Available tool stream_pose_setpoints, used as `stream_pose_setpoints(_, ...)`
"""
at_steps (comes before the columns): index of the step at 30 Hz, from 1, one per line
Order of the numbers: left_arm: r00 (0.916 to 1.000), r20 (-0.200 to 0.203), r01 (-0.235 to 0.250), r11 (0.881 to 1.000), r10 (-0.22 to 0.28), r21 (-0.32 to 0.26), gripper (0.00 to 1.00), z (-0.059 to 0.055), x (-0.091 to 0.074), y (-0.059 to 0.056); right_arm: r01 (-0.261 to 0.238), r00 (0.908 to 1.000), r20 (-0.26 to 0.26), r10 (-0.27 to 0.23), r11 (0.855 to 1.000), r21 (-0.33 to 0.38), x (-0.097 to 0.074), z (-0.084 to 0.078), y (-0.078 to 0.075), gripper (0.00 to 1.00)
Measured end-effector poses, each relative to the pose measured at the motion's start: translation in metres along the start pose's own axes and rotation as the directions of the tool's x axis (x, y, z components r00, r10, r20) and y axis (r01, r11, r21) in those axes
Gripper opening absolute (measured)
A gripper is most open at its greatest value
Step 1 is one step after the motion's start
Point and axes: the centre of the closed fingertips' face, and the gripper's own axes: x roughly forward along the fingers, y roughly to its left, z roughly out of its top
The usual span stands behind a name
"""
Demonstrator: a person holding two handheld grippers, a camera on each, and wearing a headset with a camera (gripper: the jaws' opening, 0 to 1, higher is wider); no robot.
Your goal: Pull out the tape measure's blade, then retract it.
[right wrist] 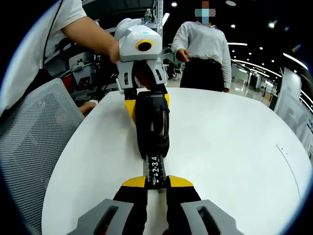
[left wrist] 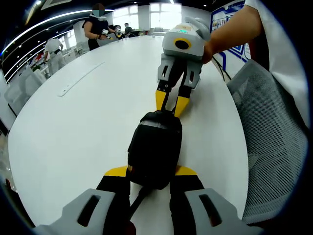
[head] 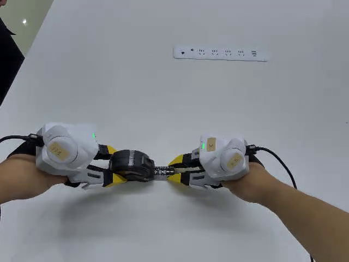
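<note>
Tape measure (head: 132,165) near the table's (head: 163,93) person-side edge, a short stub of blade (right wrist: 155,171) drawn out.
Left gripper (head: 113,165) clamps the case and right gripper (head: 175,170) pinches the blade, whose axis runs straight between them. The right gripper view shows printed numerals, which the case hides in the left gripper view.

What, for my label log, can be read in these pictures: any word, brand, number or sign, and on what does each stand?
"2 3 4": printed on the blade coming out of the tape measure.
Stickers on the left gripper and right gripper: marks too small to read.
Power strip: symbols too small to read.
Blue wall poster: blurred, unreadable.
</note>
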Motion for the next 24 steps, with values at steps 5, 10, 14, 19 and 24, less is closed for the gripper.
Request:
stream_pose_setpoints(5,1.0000,0.001,0.000,1.000,0.000,0.000,0.25,-0.001,0.000,0.000,0.003,1.0000,-0.009,-0.003,1.000,0.006,-0.006,-0.005,-0.001,0.11)
stream_pose_setpoints(10,1.0000,0.004,-0.001,1.000,0.001,-0.004,0.25,-0.001,0.000,0.000,0.007,0.9998,-0.018,-0.007,1.000,0.002,-0.012,-0.010,-0.001,0.11)
stream_pose_setpoints(14,1.0000,0.004,-0.002,1.000,0.002,-0.005,0.25,0.000,0.000,-0.001,0.008,0.9996,-0.027,-0.007,1.000,0.003,-0.019,-0.014,-0.002,0.11)
stream_pose_setpoints(19,1.0000,0.004,-0.003,1.000,0.003,-0.002,0.25,0.000,0.000,-0.001,0.012,0.9991,-0.040,-0.012,1.000,0.002,-0.026,-0.022,-0.004,0.11)
stream_pose_setpoints(24,1.0000,0.005,-0.001,1.000,0.001,0.000,0.25,0.000,0.000,-0.001,0.018,0.9986,-0.050,-0.018,1.000,0.008,-0.035,-0.029,-0.005,0.11)
